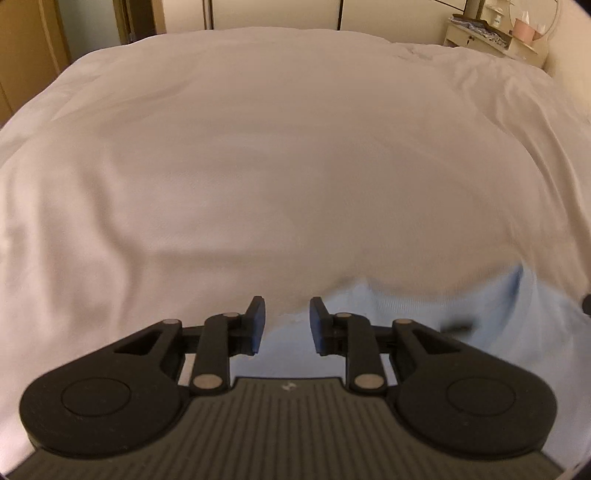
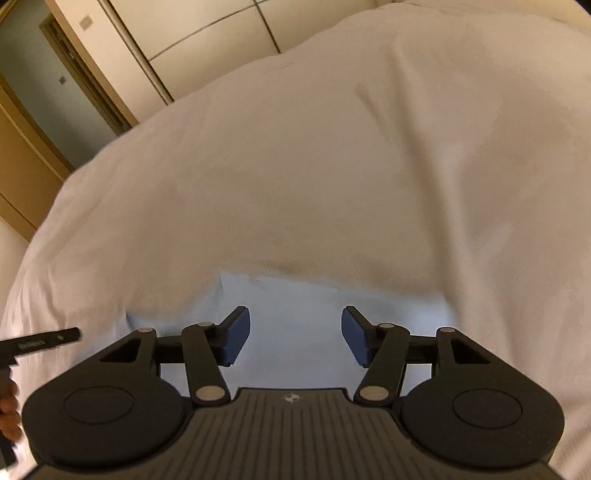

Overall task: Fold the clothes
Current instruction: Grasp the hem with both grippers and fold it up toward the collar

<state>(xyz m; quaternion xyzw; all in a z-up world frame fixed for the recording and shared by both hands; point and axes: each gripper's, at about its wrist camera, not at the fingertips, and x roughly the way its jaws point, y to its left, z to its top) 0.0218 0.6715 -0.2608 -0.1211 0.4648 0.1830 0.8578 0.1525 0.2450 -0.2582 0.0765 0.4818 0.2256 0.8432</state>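
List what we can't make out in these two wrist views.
- Light blue garment: near part hidden behind the right claw; type unclear.
- Same garment, left wrist view: cut off behind the left claw; dark mark blurred.
- Shelf items: too small.
- Hand: cut by the edge.

Matt white cotton-like bed sheet [image 1: 258, 166], softly creased; pale blue fine-knit cloth garment [image 2: 295, 332]; matt black plastic grippers, blue rubbery pads [image 2: 236, 336], bright metal pivot pins [image 1: 207, 381].

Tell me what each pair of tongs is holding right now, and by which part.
Nothing is held. The left tongs and the right tongs are both open, with the light blue garment lying on the white bed cover beneath them.
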